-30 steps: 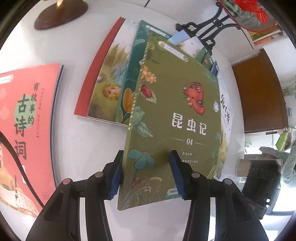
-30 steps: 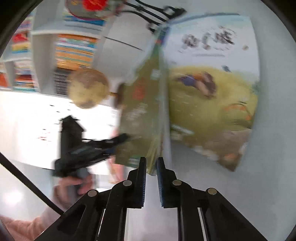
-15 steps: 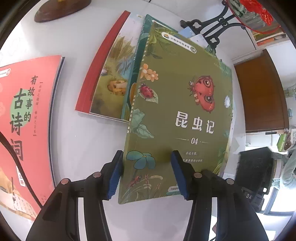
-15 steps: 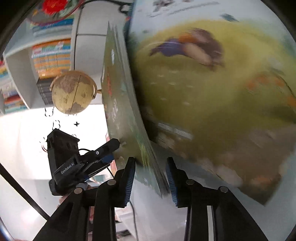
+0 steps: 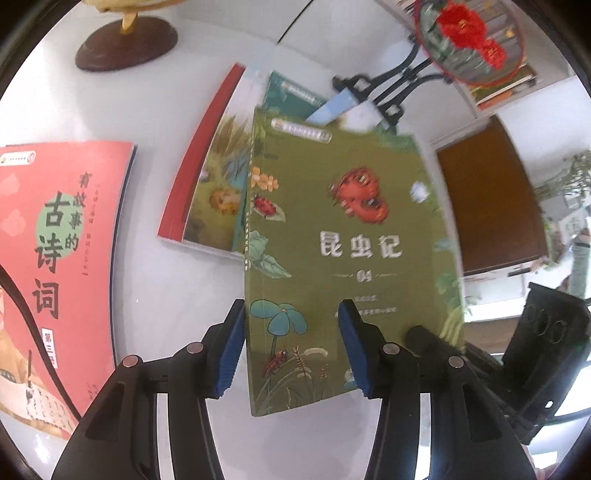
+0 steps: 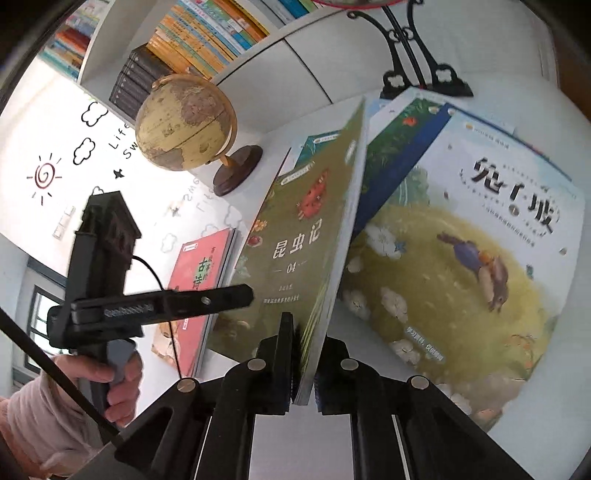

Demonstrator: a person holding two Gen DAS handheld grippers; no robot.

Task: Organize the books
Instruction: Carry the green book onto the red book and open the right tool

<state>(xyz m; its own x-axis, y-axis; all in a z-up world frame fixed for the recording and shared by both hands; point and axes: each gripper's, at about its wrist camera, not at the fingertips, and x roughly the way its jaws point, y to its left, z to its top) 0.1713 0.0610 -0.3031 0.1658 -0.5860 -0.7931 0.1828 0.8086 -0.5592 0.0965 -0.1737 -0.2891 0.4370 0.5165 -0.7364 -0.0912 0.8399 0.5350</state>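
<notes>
The right hand-held gripper (image 6: 303,363) pinches the lower edge of the green book (image 6: 295,251); its jaws have just been closing, and the book's edge now sits clamped between the pads. The book is tilted up on its spine side, with its free edge lifted clear of the pile beneath.

The left hand-held gripper (image 5: 291,347) stands partly spread. In the left wrist view its pads (image 5: 231,350) flank the lower left part of the same cover; whether they touch it cannot be told, as that frame is blurred.

Beneath and beside the green book lie the white-covered book (image 6: 480,258) and a red-spined book (image 5: 199,162). A pink book (image 5: 55,240) lies well apart on the desk (image 5: 166,288). A globe (image 6: 184,122) stands near the pile.

Step in hand: lifting the top book off the pile. The next move probably calls for a steady pinch while carrying the book toward the bookshelf (image 6: 207,33), or onto a neat stack, without dragging the books below.
</notes>
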